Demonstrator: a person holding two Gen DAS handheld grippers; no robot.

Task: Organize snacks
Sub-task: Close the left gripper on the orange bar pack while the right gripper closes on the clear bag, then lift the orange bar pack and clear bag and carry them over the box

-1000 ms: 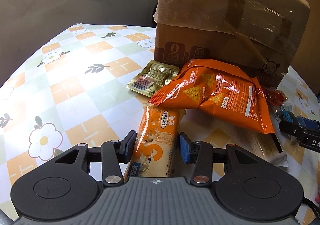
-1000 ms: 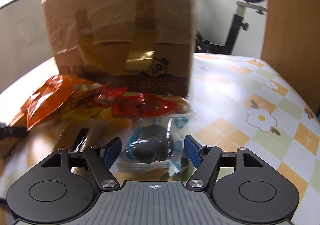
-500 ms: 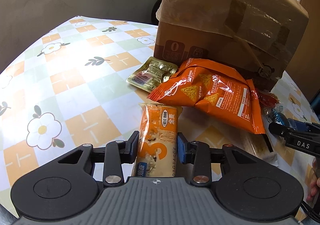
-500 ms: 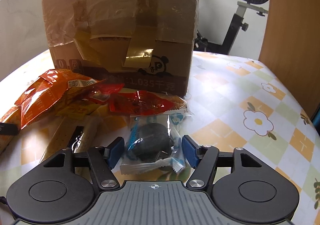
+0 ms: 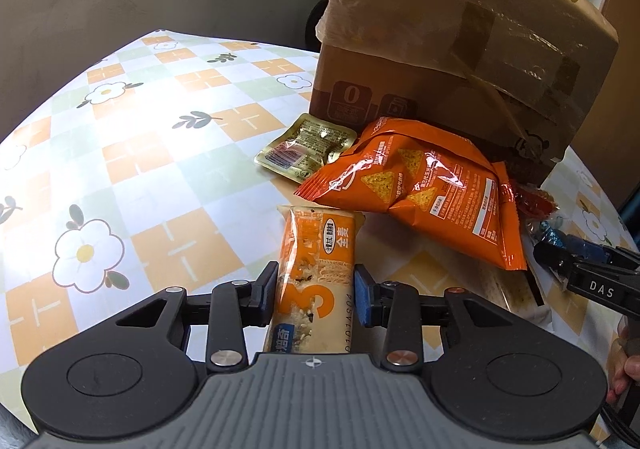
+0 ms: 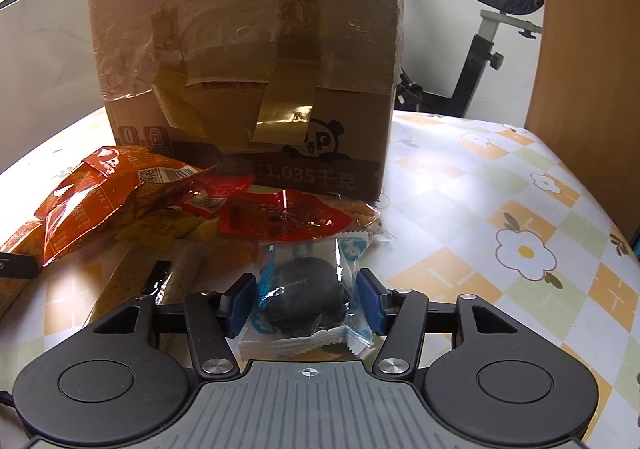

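My left gripper (image 5: 316, 279) is shut on an orange cracker pack (image 5: 320, 245), both pads pressing its long sides; the pack points away from me over the table. Beyond it lie an orange chip bag (image 5: 424, 189) and a gold sachet (image 5: 308, 149). In the right wrist view a dark round cake in a clear blue-printed wrapper (image 6: 304, 297) sits between the jaws of my right gripper (image 6: 305, 283). Those jaws are closing and the pads stand right at the wrapper's edges without squeezing it. A red sachet (image 6: 280, 221) lies just past the cake.
A large taped cardboard box (image 6: 248, 49) stands behind the snacks on the flowered tablecloth (image 5: 140, 169). A long clear cracker sleeve (image 6: 132, 281) lies left of the right gripper. An exercise bike (image 6: 488, 49) and a wooden panel (image 6: 592, 49) are beyond the table.
The left jaws closed from a small gap onto the cracker pack. The right jaws narrowed around the wrapped dark cake. Both hands stayed about where they were.
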